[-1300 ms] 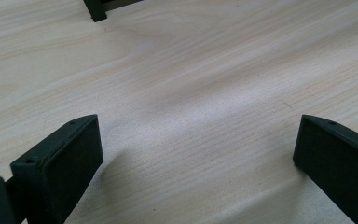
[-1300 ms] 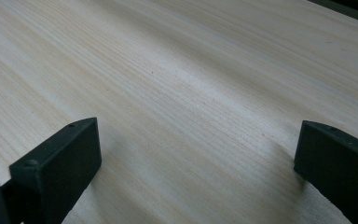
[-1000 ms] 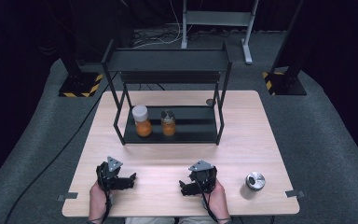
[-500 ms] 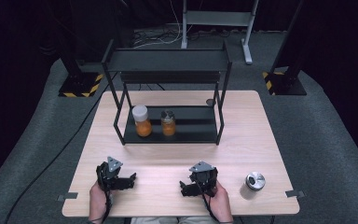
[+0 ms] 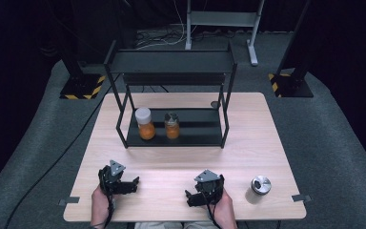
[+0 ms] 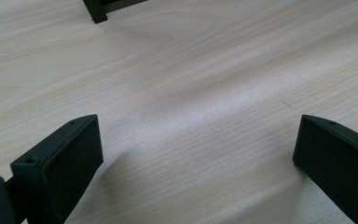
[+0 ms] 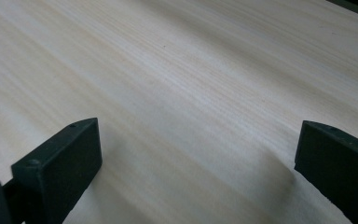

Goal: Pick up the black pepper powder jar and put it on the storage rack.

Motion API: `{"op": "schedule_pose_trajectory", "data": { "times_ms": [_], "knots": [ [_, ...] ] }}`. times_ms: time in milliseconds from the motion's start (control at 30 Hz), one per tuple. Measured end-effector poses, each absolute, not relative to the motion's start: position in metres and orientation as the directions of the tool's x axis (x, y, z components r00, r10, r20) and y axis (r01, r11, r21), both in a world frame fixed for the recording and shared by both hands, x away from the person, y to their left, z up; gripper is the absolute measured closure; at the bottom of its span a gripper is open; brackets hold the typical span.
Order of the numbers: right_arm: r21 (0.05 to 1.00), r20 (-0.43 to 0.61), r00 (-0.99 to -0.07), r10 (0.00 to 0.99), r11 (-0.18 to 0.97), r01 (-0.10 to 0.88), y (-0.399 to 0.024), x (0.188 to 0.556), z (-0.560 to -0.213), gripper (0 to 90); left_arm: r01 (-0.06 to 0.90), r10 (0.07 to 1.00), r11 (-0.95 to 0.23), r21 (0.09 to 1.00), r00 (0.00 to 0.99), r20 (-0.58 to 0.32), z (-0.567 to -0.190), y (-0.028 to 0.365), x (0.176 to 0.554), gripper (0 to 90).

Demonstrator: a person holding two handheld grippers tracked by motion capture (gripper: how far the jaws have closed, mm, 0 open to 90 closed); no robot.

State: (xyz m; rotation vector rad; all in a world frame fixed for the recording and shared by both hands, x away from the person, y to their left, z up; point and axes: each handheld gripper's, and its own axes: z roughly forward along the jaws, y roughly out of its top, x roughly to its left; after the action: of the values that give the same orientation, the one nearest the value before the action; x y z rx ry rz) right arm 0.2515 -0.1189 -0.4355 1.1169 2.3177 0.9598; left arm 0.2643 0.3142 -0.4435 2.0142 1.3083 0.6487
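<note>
The left claw [image 5: 132, 182] rested low over the near left part of the pale wooden bench [image 5: 267, 143], held by a hand [image 5: 99, 198] that came in from the bottom edge. Its 2 black jaws stood wide apart with nothing between them; in the left gripper view only bare wood grain lay in the gap. The right claw [image 5: 190, 198] sat near the middle of the bench's near edge, held by the other hand [image 5: 223, 207]. Its jaws were also spread wide and empty, with plain wood between them in the right gripper view. The 2 claws were well apart from each other.

Just to the right of the right claw, near the bench's front right corner, stood a small metal can [image 5: 258, 187] with a shiny top, not touched by either claw.

Farther back, a black 2-tier rack [image 5: 171, 62] stood on the far half of the bench. On its lower shelf stood 2 jars of orange contents, near each other: a jar with a white lid [image 5: 144, 123] on the left and a jar with a dark lid [image 5: 172, 125] on the right. A small dark round object [image 5: 214, 104] lay on the bench behind the rack's right side. 1 foot of the rack [image 6: 95, 11] showed at the top of the left gripper view.
</note>
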Motion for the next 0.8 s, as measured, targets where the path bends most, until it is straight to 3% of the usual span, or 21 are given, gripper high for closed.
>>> {"op": "schedule_pose_trajectory", "data": {
  "times_ms": [133,600,800],
  "knots": [
    [0.761,-0.040,-0.602,0.798,0.415,0.499,-0.131,0.237,-0.430,0.0,0.604,0.922,-0.299,0.739,0.382,0.061,-0.443,0.314,0.264,1.0],
    [0.907,-0.095,-0.391,0.916,0.241,0.344,-0.185,0.153,-0.405,0.0,0.604,0.922,-0.298,0.739,0.381,0.061,-0.444,0.314,0.264,1.0],
    [0.918,-0.089,-0.320,0.943,0.202,0.341,-0.205,0.133,-0.400,0.0,0.603,0.922,-0.298,0.740,0.381,0.061,-0.444,0.314,0.264,1.0]
  ]
}}
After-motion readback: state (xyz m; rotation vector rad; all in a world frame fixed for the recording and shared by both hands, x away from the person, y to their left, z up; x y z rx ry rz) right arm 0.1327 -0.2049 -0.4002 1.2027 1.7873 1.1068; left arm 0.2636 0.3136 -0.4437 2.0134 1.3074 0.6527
